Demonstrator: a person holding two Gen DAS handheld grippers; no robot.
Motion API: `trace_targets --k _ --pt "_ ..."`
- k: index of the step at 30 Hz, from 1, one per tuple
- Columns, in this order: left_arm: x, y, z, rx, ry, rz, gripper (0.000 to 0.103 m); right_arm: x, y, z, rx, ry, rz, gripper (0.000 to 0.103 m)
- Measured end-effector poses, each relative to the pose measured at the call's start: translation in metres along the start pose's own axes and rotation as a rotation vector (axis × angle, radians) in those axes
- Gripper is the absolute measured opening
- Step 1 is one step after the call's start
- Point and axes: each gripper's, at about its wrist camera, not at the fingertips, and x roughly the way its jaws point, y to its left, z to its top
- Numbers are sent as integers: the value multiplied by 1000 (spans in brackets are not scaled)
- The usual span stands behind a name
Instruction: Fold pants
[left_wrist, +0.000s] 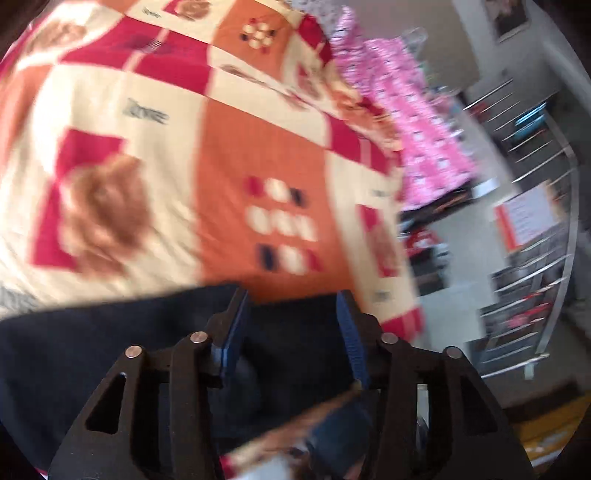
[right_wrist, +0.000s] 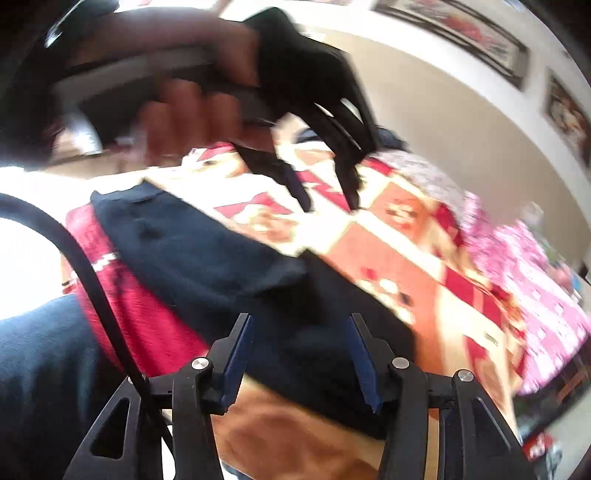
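Note:
Dark navy pants (right_wrist: 207, 258) lie folded on a bed with a red, orange and cream patterned cover (right_wrist: 413, 258). My right gripper (right_wrist: 301, 321) is open just above the near part of the pants, holding nothing. My left gripper (left_wrist: 291, 299) is open over the pants' edge (left_wrist: 110, 339) in its own view. The left gripper also shows in the right wrist view (right_wrist: 328, 199), held in a hand above the far side of the bed, jaws apart. Both views are motion-blurred.
A pink patterned cloth (left_wrist: 417, 122) lies at the bed's far edge. A metal rack (left_wrist: 535, 258) with items stands beyond the bed on the right. A black cable (right_wrist: 92, 280) runs along the left of the right wrist view. Framed pictures (right_wrist: 476, 33) hang on the wall.

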Motion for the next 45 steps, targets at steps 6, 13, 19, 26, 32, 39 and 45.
trace_targets --k 6,13,19,26,32,39,45 --pt "50 31 -55 6 102 172 30 10 -88 -38 294 133 -78 49" --pt "35 50 -72 -53 -8 116 22 33 -98 -29 353 59 209 49" --pt "40 33 -79 30 -54 197 22 72 -88 -37 375 202 373 51" --pt "47 33 -82 46 -98 203 22 96 -120 10 375 132 287 48" --pt "43 43 -85 18 -133 134 22 145 -94 2 316 247 332 51" --pt "18 38 -91 -14 -189 138 23 128 -103 22 314 260 274 51" --pt "-78 75 -138 -185 -447 242 42 85 -81 45 305 108 317 51"
